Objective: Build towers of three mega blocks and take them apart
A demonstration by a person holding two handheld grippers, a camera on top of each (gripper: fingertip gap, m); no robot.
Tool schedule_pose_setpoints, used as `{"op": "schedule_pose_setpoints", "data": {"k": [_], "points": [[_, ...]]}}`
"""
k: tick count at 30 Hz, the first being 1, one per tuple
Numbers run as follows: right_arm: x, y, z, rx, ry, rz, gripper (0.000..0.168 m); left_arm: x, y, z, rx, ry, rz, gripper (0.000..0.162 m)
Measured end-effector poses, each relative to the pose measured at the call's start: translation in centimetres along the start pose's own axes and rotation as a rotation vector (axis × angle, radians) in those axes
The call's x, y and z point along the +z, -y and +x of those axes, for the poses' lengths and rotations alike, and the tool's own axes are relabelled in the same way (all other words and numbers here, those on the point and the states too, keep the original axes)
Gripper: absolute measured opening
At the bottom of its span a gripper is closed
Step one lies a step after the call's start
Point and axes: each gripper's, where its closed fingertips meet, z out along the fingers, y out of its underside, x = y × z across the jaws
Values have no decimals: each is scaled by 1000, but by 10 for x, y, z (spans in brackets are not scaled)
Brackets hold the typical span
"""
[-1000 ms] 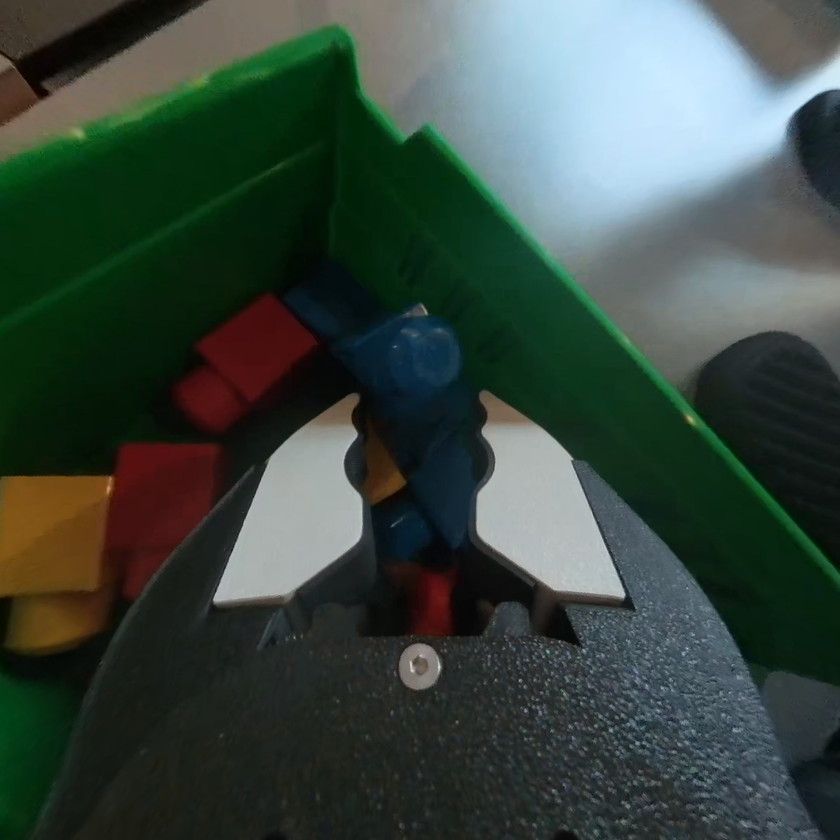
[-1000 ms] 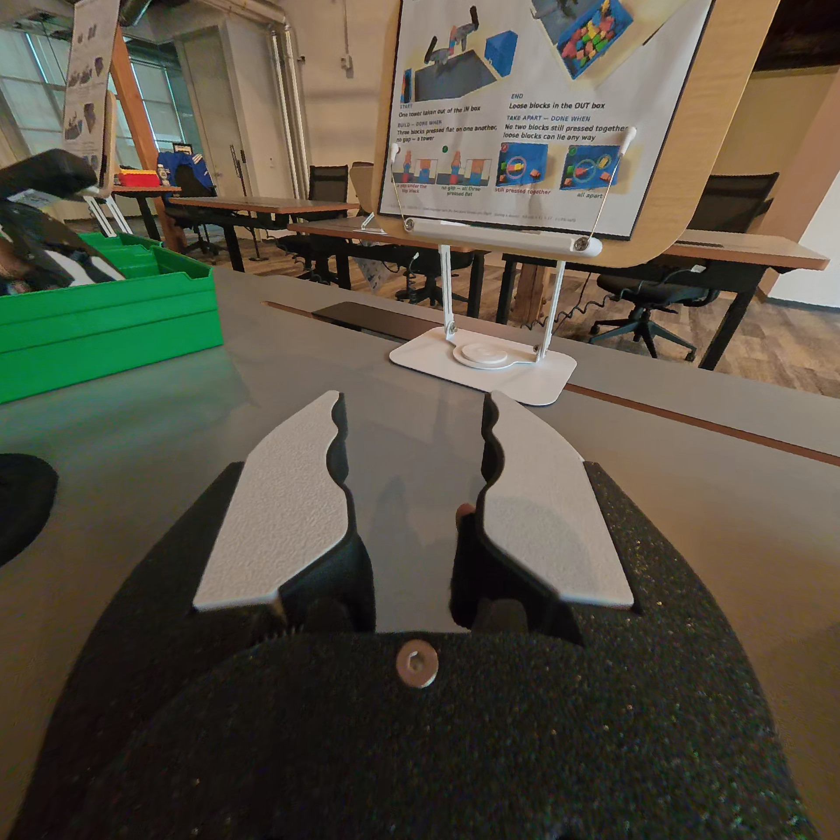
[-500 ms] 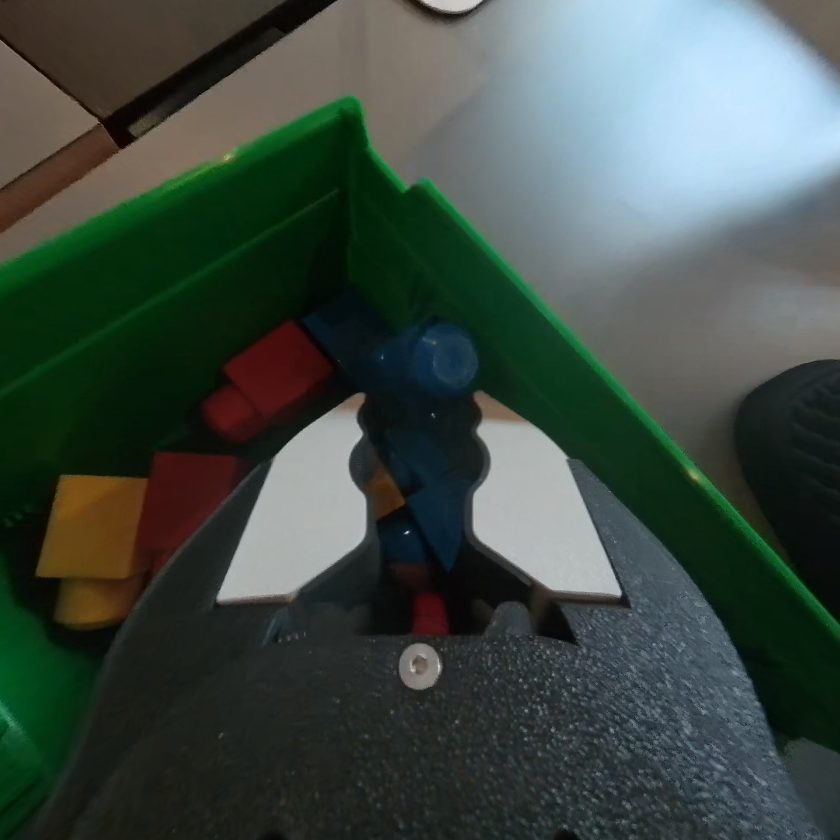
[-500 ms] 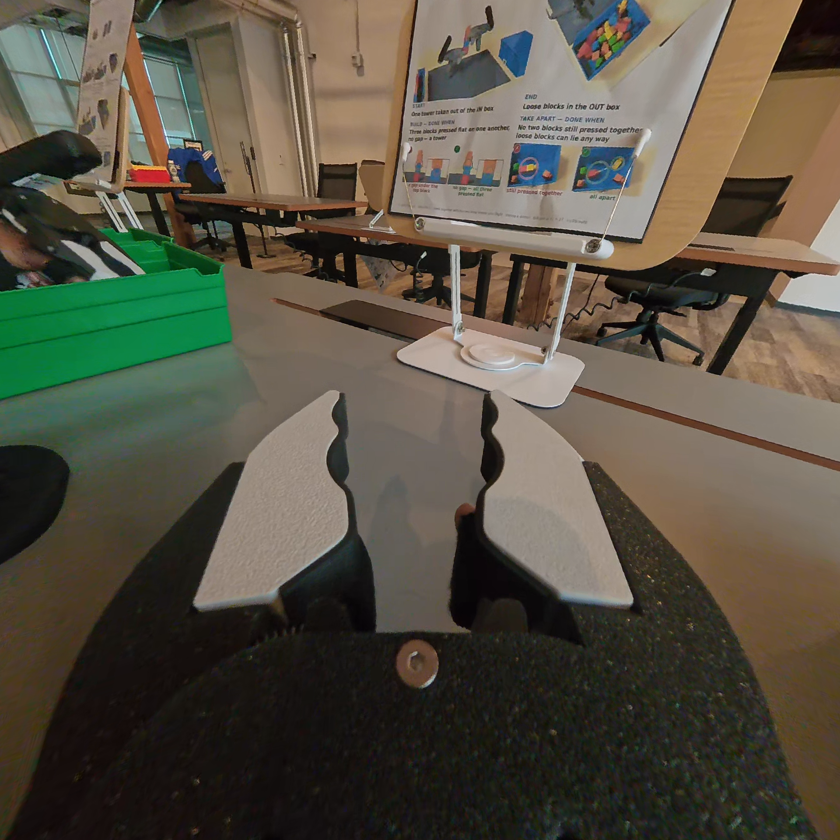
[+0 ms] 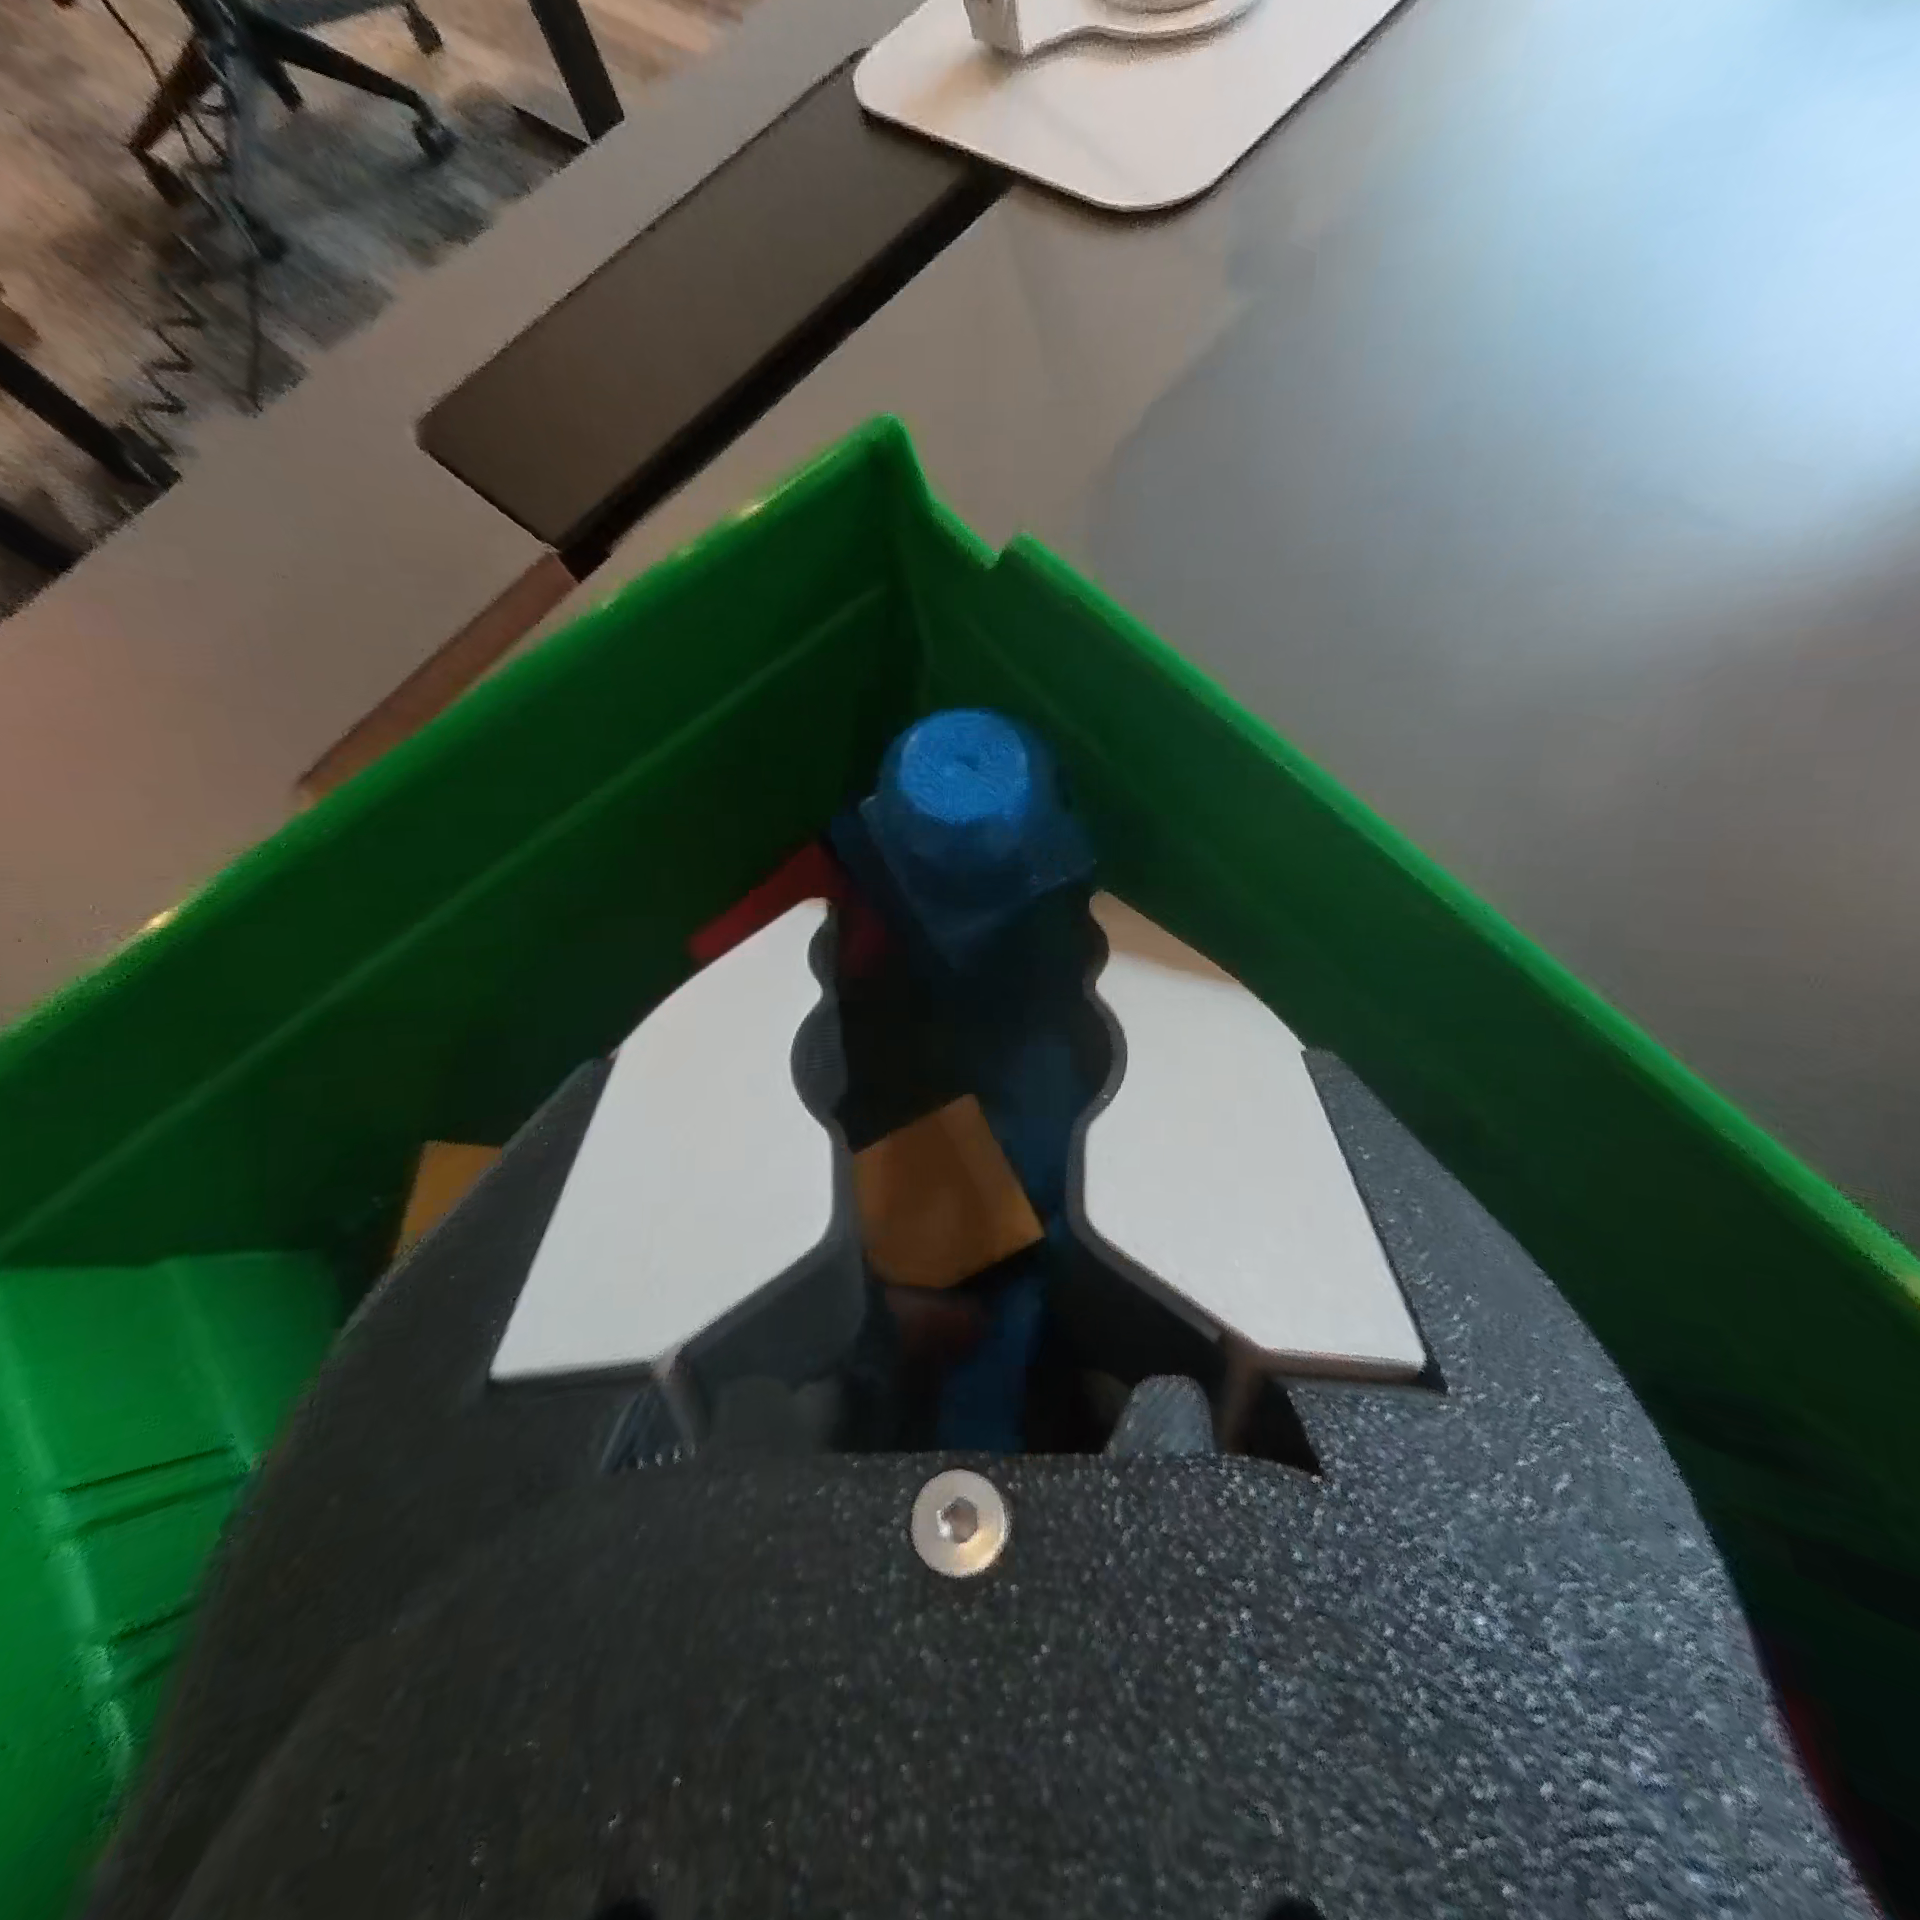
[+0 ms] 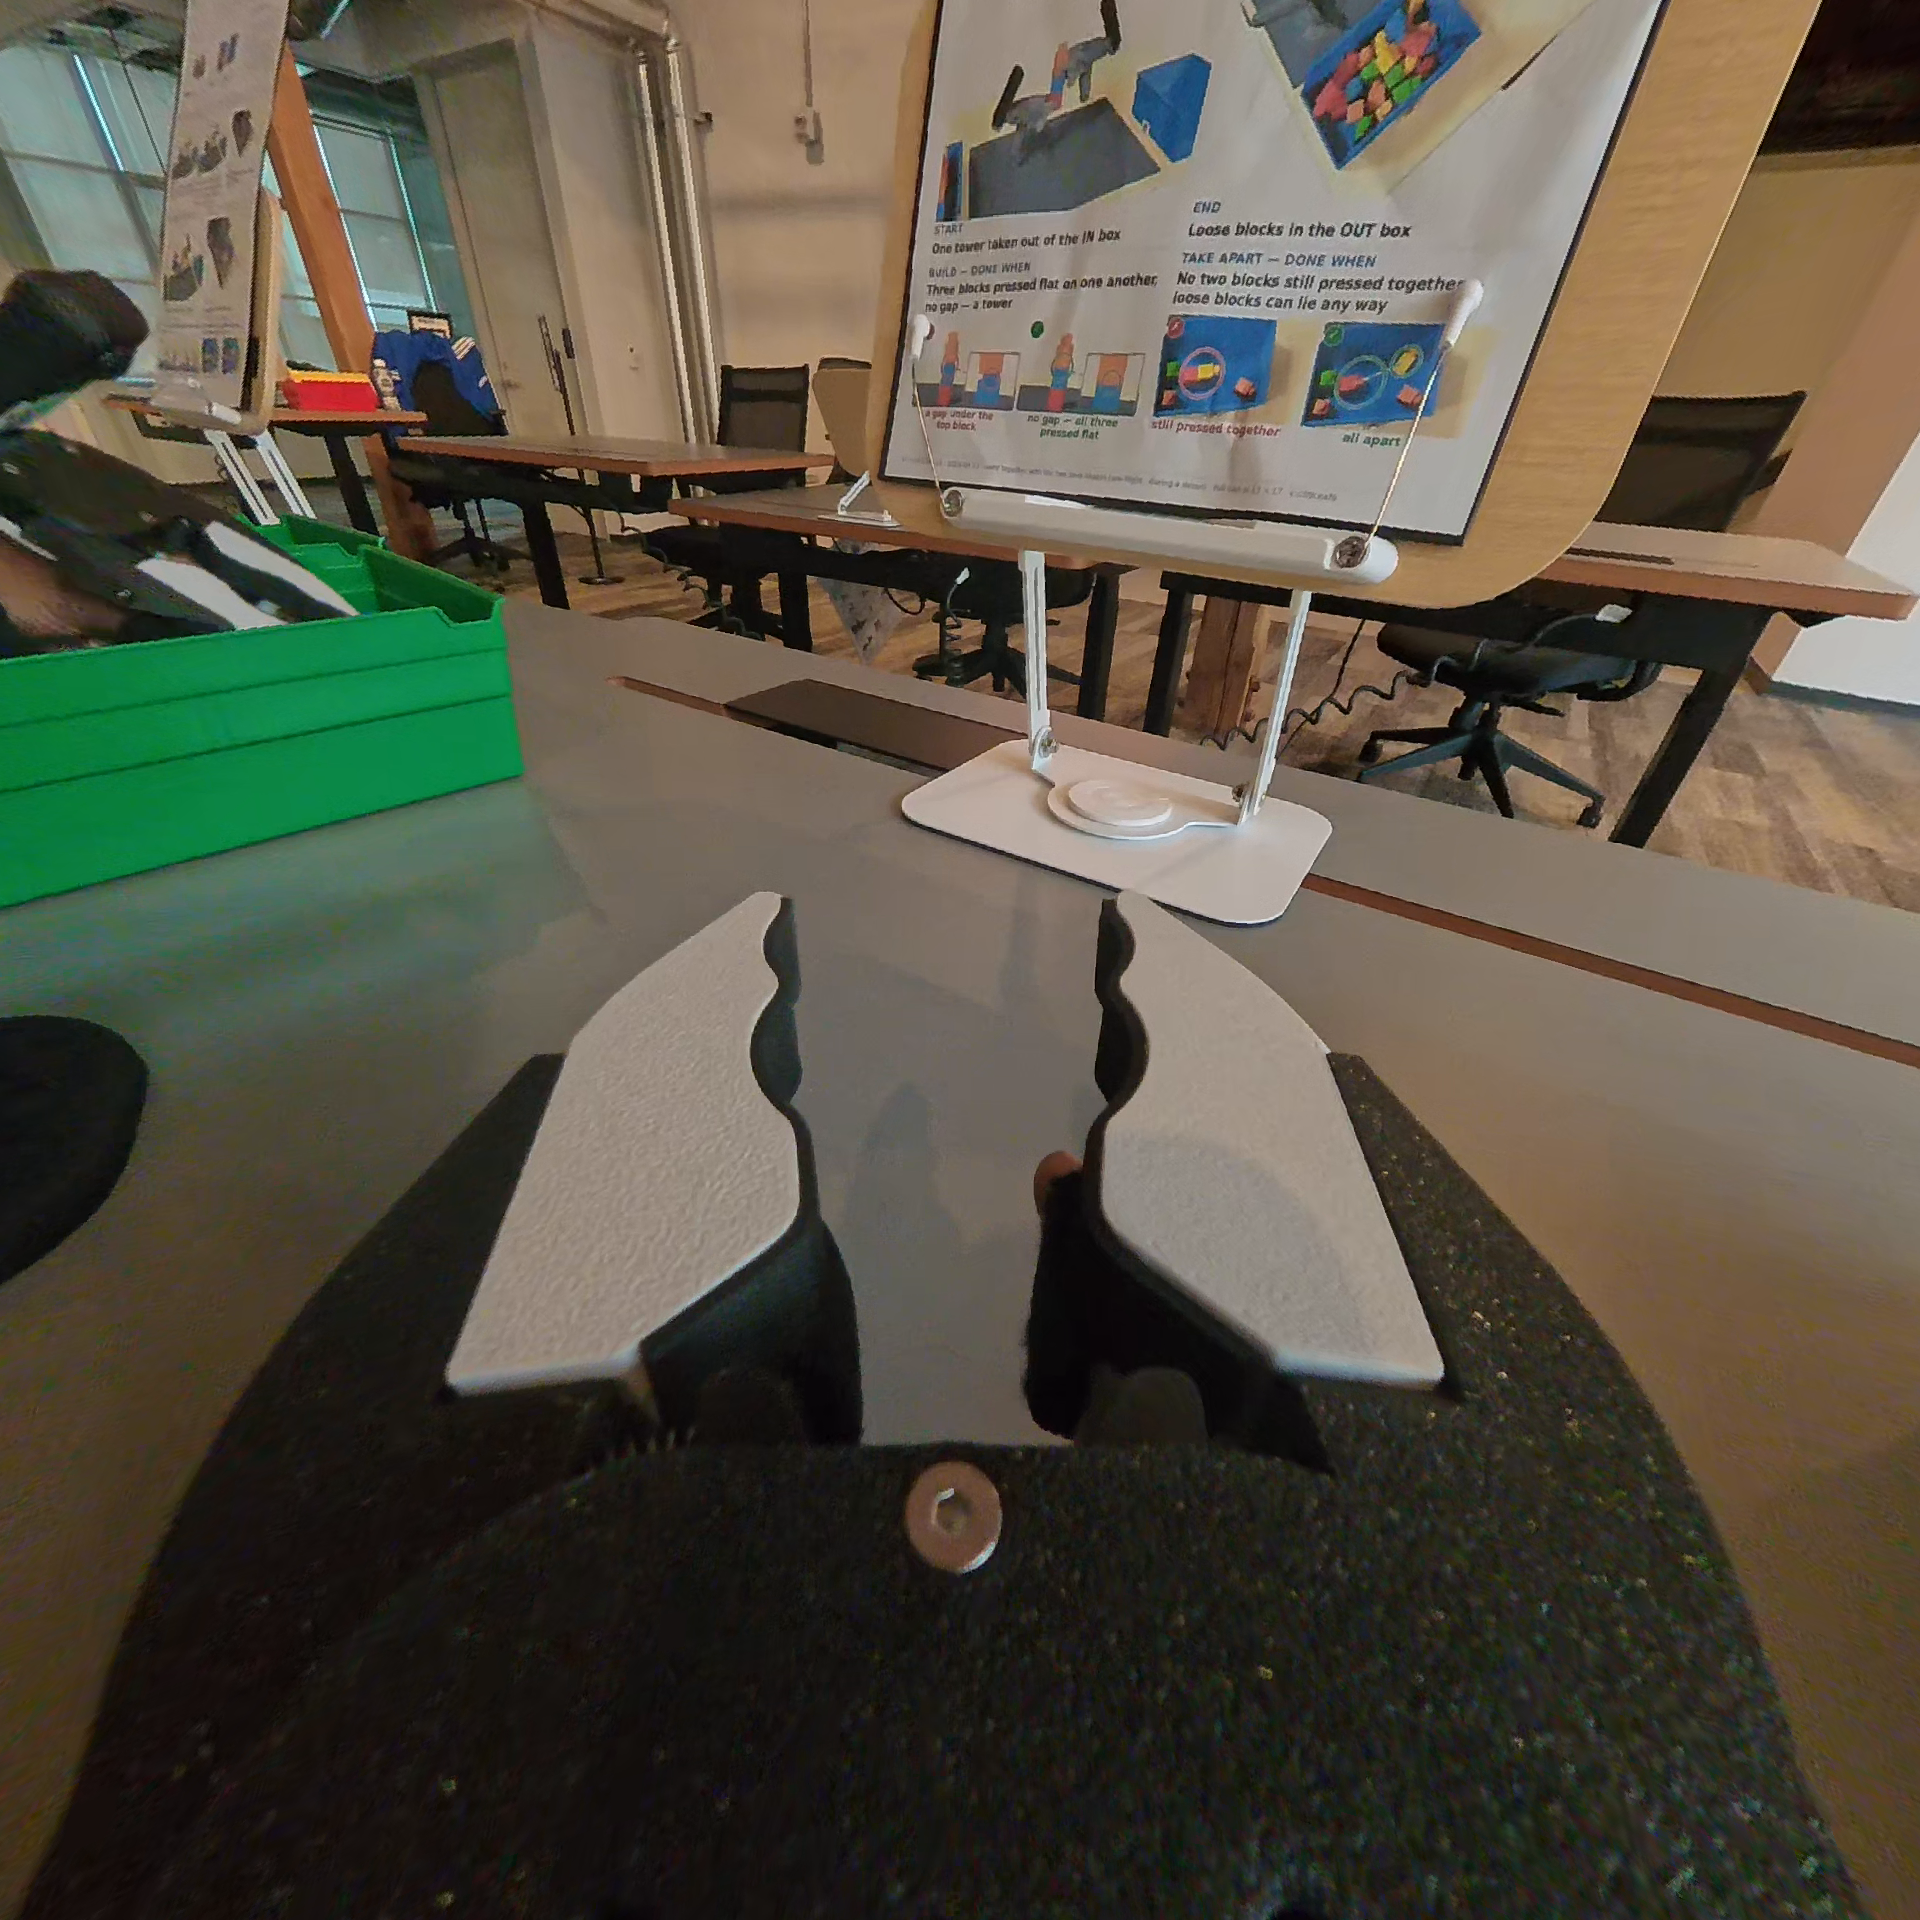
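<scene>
since a second ago the left gripper [image 5: 961, 1023] has risen out of the green plastic bin [image 5: 1351, 831], carrying a tower of mega blocks [image 5: 966, 997] up with it; the loose red and yellow blocks that filled the left wrist view then are now mostly hidden below. the right gripper [image 6: 945, 977] has barely shifted.

in the left wrist view, the two pale fingers are clenched on the tower, which points away from the camera toward the bin's far corner. a blue plastic block with a round stud [image 5: 971, 831] is its far end, level with the bin rim in this view. a yellow block [image 5: 940, 1205] sits nearer the camera between the fingers, with more blue and something dark red behind it, too shadowed to tell apart. holding it by the middle probably leaves both ends free for pulling apart.

inside the bin, only a sliver of red block [image 5: 758, 914] and a yellow block edge [image 5: 442, 1195] show past the gripper body.

in the right wrist view, the right gripper hovers low over the grey tabletop [image 6: 312, 987], fingers spread apart with nothing between them, likely waiting to take the tower's other end. the green bin stands to its left, with the left gripper above it. a white stand holding an illustrated instruction sheet [image 6: 1174, 260] stands straight ahead.

the tower is not yet clear of the bin walls.
</scene>
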Motion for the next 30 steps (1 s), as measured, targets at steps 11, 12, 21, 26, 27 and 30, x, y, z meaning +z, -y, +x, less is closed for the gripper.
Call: {"op": "schedule_pose_setpoints", "data": {"k": [11,12,21,26,27,30], "points": [[-1,1,0,2,2,3,54,19,-4,0,49,-14,-6,46],[-1,0,0,2,2,3,54,21,-4,2,52,-21,-1,38],[0,-1,0,0,3,-2,54,8,2,-5,24,32,28,36],[0,-1,-2,2,9,-6,54,-26,20,-10,-13,88,99,36],[0,-2,-2,2,11,-8,54,-34,27,-8,-16,97,117,36],[0,-1,-4,-2,16,-9,54,-58,52,5,-8,118,176,37]]}}
